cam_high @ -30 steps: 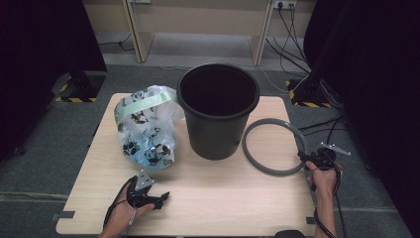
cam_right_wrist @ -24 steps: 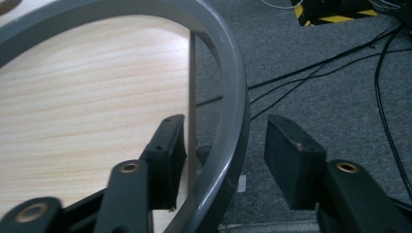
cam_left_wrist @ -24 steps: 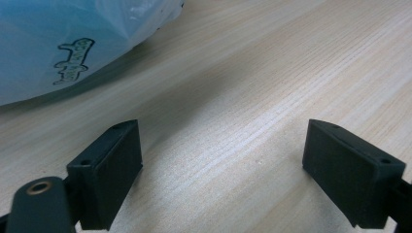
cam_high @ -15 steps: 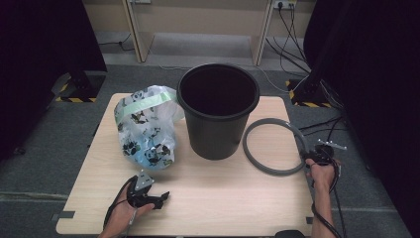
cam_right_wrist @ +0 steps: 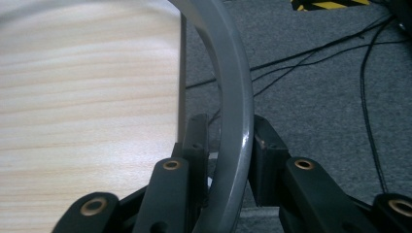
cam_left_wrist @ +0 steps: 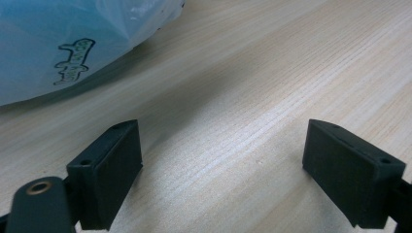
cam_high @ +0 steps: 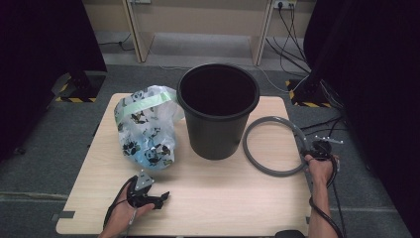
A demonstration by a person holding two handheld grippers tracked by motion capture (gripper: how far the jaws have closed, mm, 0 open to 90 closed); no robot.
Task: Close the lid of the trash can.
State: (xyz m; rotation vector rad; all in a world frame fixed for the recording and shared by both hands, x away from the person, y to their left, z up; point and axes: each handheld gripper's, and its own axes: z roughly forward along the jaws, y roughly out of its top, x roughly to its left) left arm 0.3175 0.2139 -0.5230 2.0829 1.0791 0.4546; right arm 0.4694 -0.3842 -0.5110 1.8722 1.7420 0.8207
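Note:
A grey plastic ring point(cam_high: 247, 148) lies flat at the table's right side, beside a black bucket point(cam_high: 218, 129). My right gripper point(cam_high: 311, 148) straddles the ring's right rim, which overhangs the table edge. In the right gripper view the ring point(cam_right_wrist: 233, 97) runs between the two jaws of the gripper point(cam_right_wrist: 228, 145). The jaws have just been closing; a thin gap still shows on the left side. My left gripper point(cam_high: 161, 198) rests open on the wood near the front, nothing between its jaws point(cam_left_wrist: 223, 170). A panda-print plastic bag point(cam_high: 146, 129) sits just beyond it.
The bucket stands upright mid-table. The bag point(cam_left_wrist: 58, 43) fills the upper left of the left gripper view. Bare wood point(cam_high: 223, 198) spans the front. Cables and grey carpet point(cam_right_wrist: 316, 97) lie beyond the right edge. Dark curtains flank both sides.
The right hand has edged slightly farther along the ring's right rim. The left hand, bag, bucket and ring lie as before.

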